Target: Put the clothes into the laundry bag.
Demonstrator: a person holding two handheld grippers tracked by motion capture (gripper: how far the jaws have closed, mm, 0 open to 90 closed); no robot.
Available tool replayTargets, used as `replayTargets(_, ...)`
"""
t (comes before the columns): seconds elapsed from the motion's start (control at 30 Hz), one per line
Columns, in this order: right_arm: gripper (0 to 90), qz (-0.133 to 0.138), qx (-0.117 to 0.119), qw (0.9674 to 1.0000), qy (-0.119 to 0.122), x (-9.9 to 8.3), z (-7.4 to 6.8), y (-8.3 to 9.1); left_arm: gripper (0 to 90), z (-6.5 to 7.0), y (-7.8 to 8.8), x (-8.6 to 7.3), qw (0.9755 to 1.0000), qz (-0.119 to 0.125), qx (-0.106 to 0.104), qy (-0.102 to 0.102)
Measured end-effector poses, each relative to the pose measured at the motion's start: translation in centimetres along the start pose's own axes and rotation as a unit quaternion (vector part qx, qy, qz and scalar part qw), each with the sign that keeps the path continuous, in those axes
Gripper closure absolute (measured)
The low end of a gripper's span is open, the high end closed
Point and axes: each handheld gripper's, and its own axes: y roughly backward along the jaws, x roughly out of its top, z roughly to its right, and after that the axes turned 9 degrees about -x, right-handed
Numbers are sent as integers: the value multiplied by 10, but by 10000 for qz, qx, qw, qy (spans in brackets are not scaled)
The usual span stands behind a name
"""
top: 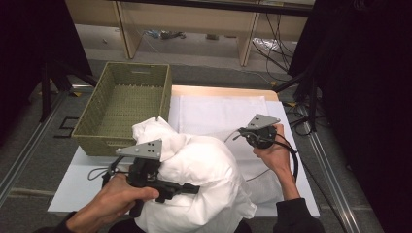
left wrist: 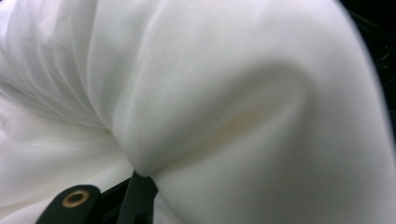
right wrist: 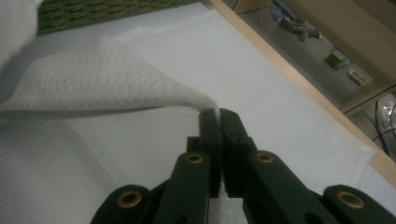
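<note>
In the high view, your left hand (top: 114, 199) at the lower left of the frame holds the left gripper (top: 187, 188) level, its jaws pointing toward the right of the frame and buried in the side of a plump white fabric pillow (top: 206, 179). The pillow fills the lower centre of that view; its long axis runs from the upper left, where a bunched corner rises just beside the basket, down to the lower right, where its hem hangs at the table's near edge. In the left gripper view the black jaw tip disappears into a fold of the pillow (left wrist: 224, 102), so you cannot tell whether those jaws are pinching the cloth or merely pressed against it.

Your right hand (top: 273, 154) sits at the right centre of the high view. In the right gripper view the right gripper (right wrist: 218, 114) has its jaws pressed together on the corner of a thin white waffle-textured cloth (right wrist: 107, 84), which is lifted into a peak and stretches away toward the left of that frame.

A woven olive-green rectangular basket (top: 97, 112) stands at the upper left of the high view, on the white-covered table (top: 77, 187).
</note>
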Motion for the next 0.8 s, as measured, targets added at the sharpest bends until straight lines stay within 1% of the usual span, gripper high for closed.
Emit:
replayTargets(0.03,899,70,0,9999,104,2,1,0,662,-8,-5,-4,9999,-113,83,-45)
replayTargets(0.07,899,108,-32,9998,175,6,0,3,660,-15,-8,-8,9999,-147,80,-30)
replayTargets(0.1,899,108,-32,9998,175,6,0,3,660,-18,-11,-11,9997,-150,141,132)
replayTargets(0.13,899,79,-57,9999,123,7,-2,4,660,-25,-15,-15,9997,-142,95,180)
replayTargets(0.17,899,133,-67,9996,250,9,-2,5,659,-29,-18,-17,9995,-103,93,279)
replayTargets(0.2,899,127,-100,9995,256,11,-4,6,658,-33,-21,-19,9995,-98,88,304)
replayTargets(0.23,899,121,-123,9996,212,12,-6,8,657,-36,-22,-19,9994,-140,131,281)
replayTargets(0.3,899,185,-101,9991,361,15,-7,9,653,-41,-30,-21,9990,-255,289,213)
replayTargets(0.33,899,191,-124,9992,327,17,-9,10,651,-43,-32,-21,9987,-301,376,161)
replayTargets(0.37,899,209,-108,9990,388,18,-10,11,649,-46,-36,-21,9984,-335,428,145)
replayTargets(0.4,899,219,-145,9988,403,22,-13,15,648,-55,-42,-20,9977,-325,575,167)
replayTargets(0.43,899,219,-145,9988,403,22,-13,15,648,-55,-42,-20,9977,-325,575,167)
replayTargets(0.47,900,223,-146,9987,425,23,-14,17,648,-58,-45,-19,9956,-373,836,183)
replayTargets(0.5,900,242,-157,9986,449,25,-14,19,648,-61,-46,-17,9948,-375,938,130)
replayTargets(0.53,900,233,-97,9986,464,25,-15,21,648,-63,-46,-15,9935,-337,1076,148)
replayTargets(0.6,900,244,-49,9986,457,27,-17,24,646,-66,-45,-8,9925,-218,1193,149)
replayTargets(0.63,900,244,-49,9986,457,27,-17,24,646,-67,-44,-3,9919,-204,1253,93)
replayTargets(0.67,900,280,-43,9983,513,28,-17,24,643,-68,-47,1,9904,-236,1360,-33)
replayTargets(0.7,900,287,-44,9984,486,28,-17,25,635,-69,-52,2,9893,-320,1416,-116)
replayTargets(0.73,900,282,-19,9984,490,29,-17,25,632,-73,-58,1,9892,-399,1401,-135)
replayTargets(0.77,900,271,-47,9985,477,29,-17,25,629,-77,-67,-2,9893,-466,1381,-96)
replayTargets(0.8,900,217,-47,9984,514,29,-18,24,613,-87,-85,-13,9874,-700,1408,-167)
